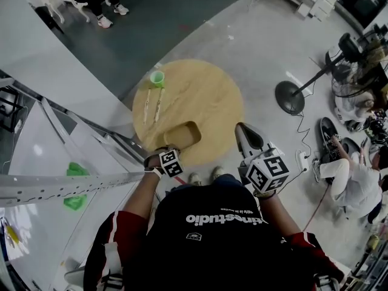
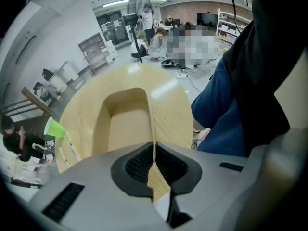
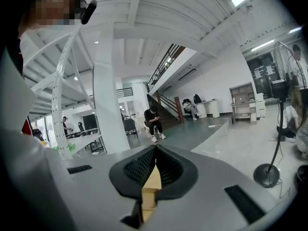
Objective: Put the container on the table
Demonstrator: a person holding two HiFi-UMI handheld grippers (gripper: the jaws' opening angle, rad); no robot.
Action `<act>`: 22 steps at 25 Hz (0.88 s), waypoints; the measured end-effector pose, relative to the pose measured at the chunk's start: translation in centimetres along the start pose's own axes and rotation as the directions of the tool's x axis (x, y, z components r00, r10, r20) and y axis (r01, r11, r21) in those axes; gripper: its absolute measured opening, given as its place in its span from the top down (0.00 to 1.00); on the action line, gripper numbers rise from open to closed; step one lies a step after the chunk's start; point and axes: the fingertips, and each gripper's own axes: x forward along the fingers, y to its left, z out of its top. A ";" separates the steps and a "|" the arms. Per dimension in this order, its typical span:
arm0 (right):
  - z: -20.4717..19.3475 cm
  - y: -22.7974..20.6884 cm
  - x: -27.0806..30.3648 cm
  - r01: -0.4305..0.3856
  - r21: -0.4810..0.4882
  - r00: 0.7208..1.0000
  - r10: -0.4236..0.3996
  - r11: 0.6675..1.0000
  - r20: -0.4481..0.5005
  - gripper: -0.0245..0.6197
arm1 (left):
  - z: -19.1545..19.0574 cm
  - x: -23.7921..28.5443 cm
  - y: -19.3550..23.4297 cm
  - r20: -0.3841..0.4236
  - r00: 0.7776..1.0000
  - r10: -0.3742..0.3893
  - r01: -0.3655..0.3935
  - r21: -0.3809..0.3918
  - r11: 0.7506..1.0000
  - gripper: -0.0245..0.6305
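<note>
So the left claw [image 2: 154,150] is clenched on the thin side wall of the tan rounded plastic container [image 2: 122,124]. The container is at the near edge of the round wooden counter [image 2: 173,109], long axis running away from the claw. I can't tell if it's resting yet. The right claw [image 3: 155,165] is clenched on nothing, off beside it. The green cup [image 1: 157,78] and two thin sticks [image 1: 151,105] sit well beyond, so nothing's in the way.

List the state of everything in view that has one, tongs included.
Left tongs: shut on the container's wall.
Right tongs: shut, empty.
Container: opening up, empty, at the table's near edge.
Green cup: upright on the table.
Two sticks: lying flat, side by side.
</note>
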 end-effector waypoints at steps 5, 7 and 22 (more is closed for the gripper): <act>0.0 0.4 0.3 0.000 0.001 1.000 0.000 1.000 0.002 0.95 | 0.2 -0.5 0.3 0.038 0.999 -0.005 0.006 -0.028 1.000 0.91; 0.2 0.6 0.4 -0.002 -0.002 1.000 0.002 1.000 0.004 0.95 | 0.1 -0.7 0.3 0.048 0.999 -0.022 0.024 -0.041 0.999 0.82; 1.1 1.6 2.3 -0.036 -0.037 0.999 0.036 0.999 0.007 0.95 | 6.7 -16.9 7.7 0.583 0.786 0.203 0.113 -0.459 0.881 0.74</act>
